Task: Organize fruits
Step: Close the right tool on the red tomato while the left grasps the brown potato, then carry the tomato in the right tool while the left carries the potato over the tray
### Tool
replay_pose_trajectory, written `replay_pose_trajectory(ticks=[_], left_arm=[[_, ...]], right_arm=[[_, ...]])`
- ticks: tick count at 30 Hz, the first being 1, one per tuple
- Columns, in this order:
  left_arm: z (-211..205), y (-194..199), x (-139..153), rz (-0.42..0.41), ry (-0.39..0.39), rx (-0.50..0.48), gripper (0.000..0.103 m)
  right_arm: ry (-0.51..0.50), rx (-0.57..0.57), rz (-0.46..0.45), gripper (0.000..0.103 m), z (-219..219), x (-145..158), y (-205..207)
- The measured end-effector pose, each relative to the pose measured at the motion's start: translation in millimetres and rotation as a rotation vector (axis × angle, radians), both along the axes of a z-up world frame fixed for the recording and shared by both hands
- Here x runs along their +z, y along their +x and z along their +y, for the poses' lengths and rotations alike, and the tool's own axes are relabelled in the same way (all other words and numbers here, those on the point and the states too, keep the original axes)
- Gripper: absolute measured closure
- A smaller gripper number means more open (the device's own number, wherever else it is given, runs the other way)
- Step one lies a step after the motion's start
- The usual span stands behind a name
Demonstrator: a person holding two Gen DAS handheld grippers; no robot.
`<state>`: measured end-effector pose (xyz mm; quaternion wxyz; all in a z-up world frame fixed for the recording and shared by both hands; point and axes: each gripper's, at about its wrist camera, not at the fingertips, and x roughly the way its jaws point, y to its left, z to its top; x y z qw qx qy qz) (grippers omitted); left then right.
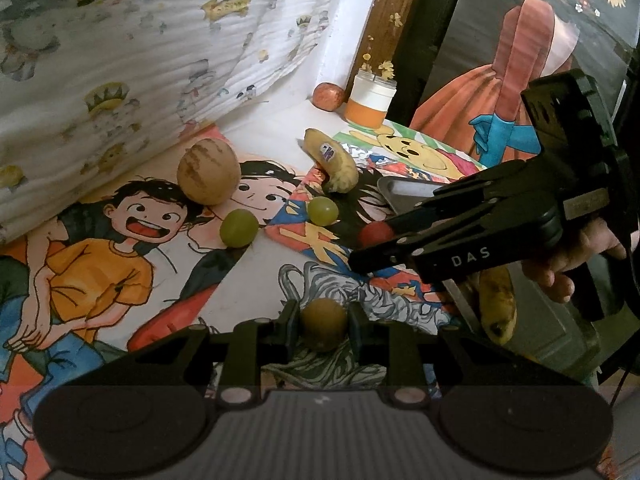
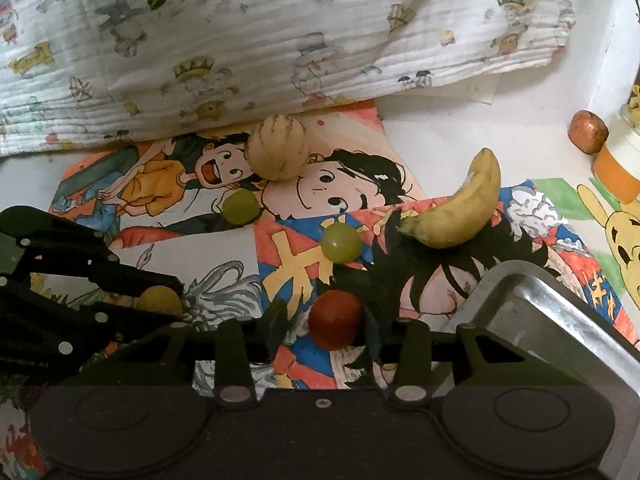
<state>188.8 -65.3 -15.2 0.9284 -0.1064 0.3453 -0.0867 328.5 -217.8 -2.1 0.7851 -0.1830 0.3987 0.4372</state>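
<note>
**Both grippers pinching small round fruit over the cartoon mats**

Left wrist view: the left gripper [image 1: 323,322] sits at 6 o'clock, its jaws pressed against a small brownish-yellow round fruit [image 1: 323,323]. The right gripper [image 1: 374,240] reaches in from 3 o'clock, held by a hand [image 1: 576,260], with a red round fruit [image 1: 374,233] at its tips. Toward 12 o'clock of the left gripper lie two green grapes [image 1: 239,228] [image 1: 322,210], a tan striped melon-like fruit [image 1: 208,171] and a stickered banana [image 1: 332,162]. A second banana [image 1: 497,308] lies at 4 o'clock in a metal tray [image 1: 404,192]. An apple [image 1: 328,96] and a white-and-orange jar [image 1: 370,100] stand at 1 o'clock.

Right wrist view: the right gripper [image 2: 335,326] has its fingers close on either side of the red round fruit [image 2: 335,314]; whether the pads press it I cannot tell. The left gripper [image 2: 160,300] enters from 9 o'clock, clamped on its yellowish fruit [image 2: 158,299]. The metal tray's [image 2: 560,312] corner lies at 4 o'clock. A printed cloth [image 2: 240,40] fills the 12 o'clock side.
</note>
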Motion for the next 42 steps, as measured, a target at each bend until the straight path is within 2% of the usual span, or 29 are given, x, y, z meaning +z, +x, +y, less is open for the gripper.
replay_pose_trajectory(ticks=[1,3,10,14,19,26,29,33,42], left_arm=[[-0.1,-0.4,-0.1,0.0,0.0,0.002,0.074],[-0.1,-0.8,0.1,0.002,0.001,0.005,0.074],[0.9,-3.4,2.3,0.02,-0.009,0.018,0.075],[-0.2,-9.4,3.2,0.023,-0.016,0.028,0.075],[-5.3,-17.8,6.9,0.018,-0.034,0.028,0.075],[-25.7,-27.4,21.7,-0.039,-0.042,-0.002,0.075],[-40.3,-28.8,27.8,-0.061,-0.031,-0.023,0.075],[-60.4,-27.6,33.6,-0.081,-0.013,-0.062,0.075],[-114.7,-20.5,35.2,-0.107,0.016,-0.222,0.075]], right_arm=[[0.004,-0.006,-0.002,0.07,-0.3,0.2,-0.7],[0.007,-0.019,-0.008,0.073,-1.1,0.4,-3.6],[0.023,-0.068,-0.024,0.074,-8.2,9.0,-28.5],[0.086,-0.109,-0.039,0.074,-20.5,22.7,-51.2],[0.147,-0.201,-0.114,0.074,-43.7,42.4,-78.4],[0.186,-0.338,-0.204,0.074,-89.3,56.0,-103.6],[0.193,-0.432,-0.248,0.074,-111.9,54.9,-118.0],[0.194,-0.552,-0.252,0.074,-142.6,47.1,-134.8],[0.189,-0.687,-0.249,0.074,-178.7,20.1,-168.4]])
